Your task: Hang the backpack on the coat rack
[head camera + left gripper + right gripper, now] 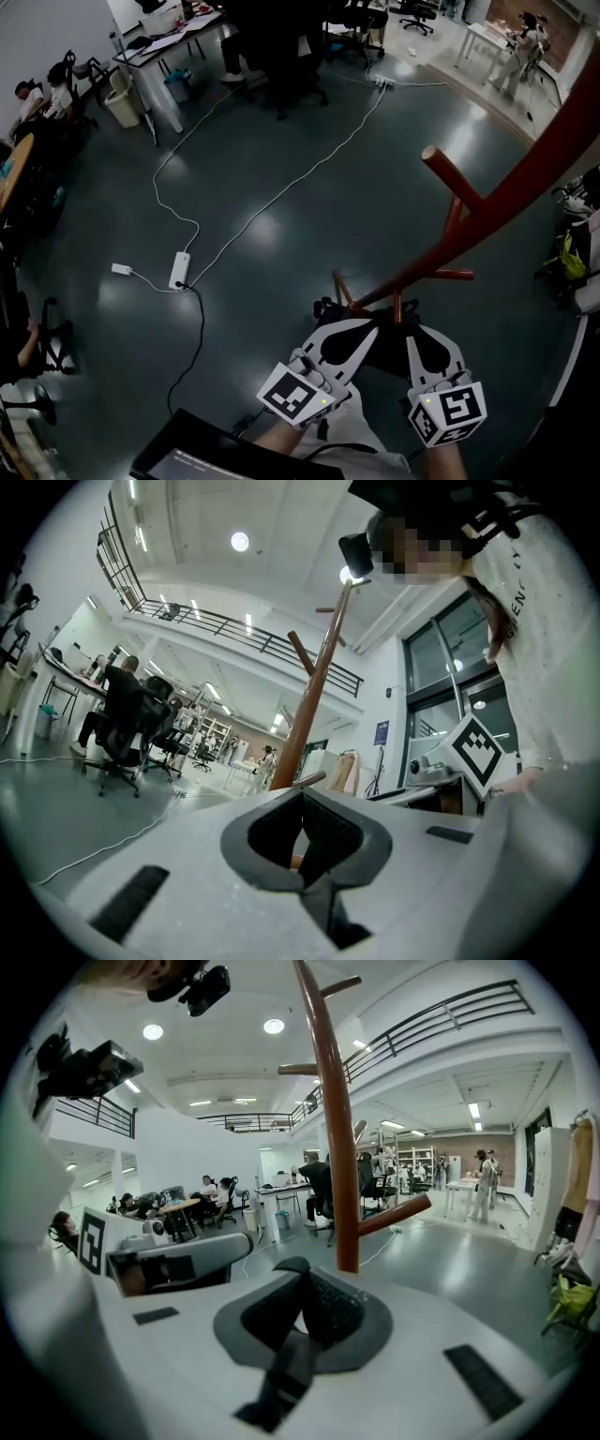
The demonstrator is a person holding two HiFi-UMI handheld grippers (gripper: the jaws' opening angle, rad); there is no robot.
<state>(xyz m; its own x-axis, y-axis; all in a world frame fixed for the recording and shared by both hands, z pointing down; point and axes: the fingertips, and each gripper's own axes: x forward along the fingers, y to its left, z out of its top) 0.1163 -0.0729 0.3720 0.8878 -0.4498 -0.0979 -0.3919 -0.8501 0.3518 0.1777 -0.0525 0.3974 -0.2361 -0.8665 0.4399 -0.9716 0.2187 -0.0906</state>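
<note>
The coat rack (487,202) is a red-brown pole with short pegs; it leans across the right of the head view and stands just beyond the jaws as the coat rack (314,696) and coat rack (333,1129). The black backpack (380,354) hangs between my two grippers, right below the lowest pegs (398,305). My left gripper (345,330) is shut on a black backpack strap (330,913). My right gripper (419,342) is shut on another strap (281,1382). Most of the backpack's body is hidden under the grippers.
A white power strip (179,270) and long cables lie on the dark shiny floor to the left. Desks, office chairs (281,66) and a bin (120,98) stand at the back. A dark laptop (197,459) sits at the bottom edge. Bags (567,258) lie at the right.
</note>
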